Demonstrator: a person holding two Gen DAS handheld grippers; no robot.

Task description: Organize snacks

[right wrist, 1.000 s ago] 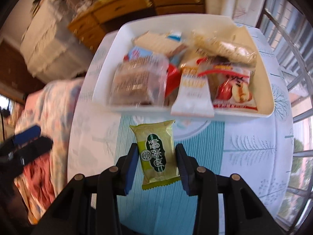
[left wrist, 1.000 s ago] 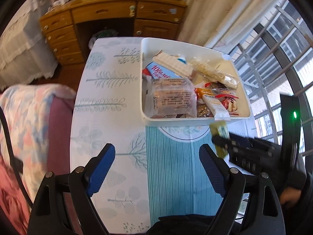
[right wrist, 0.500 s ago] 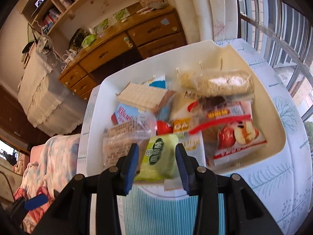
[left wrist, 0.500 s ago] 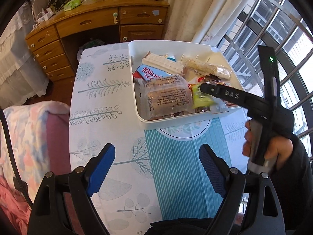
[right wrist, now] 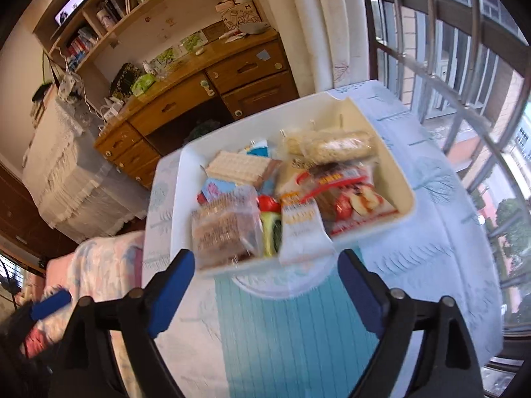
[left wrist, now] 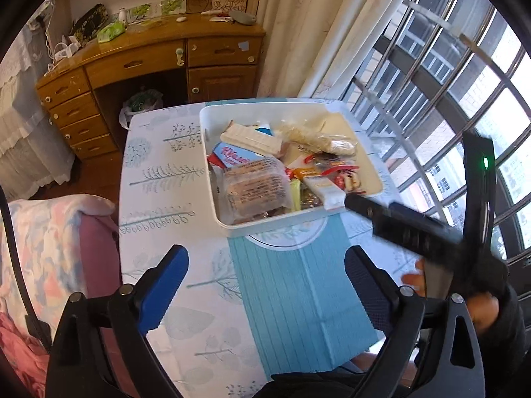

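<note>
snacks (right wrist: 292, 199): light crinkly slick packets, I'd pinch mid-body | bin (right wrist: 403, 179) on table (right wrist: 431, 265) | left tongs (left wrist: 265, 282) and right tongs (right wrist: 265, 285) opening, empty

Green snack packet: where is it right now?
In the right wrist view the green snack packet lies in the white bin near its front wall, wedged between the clear-wrapped brown cake and a white-and-orange packet.
</note>
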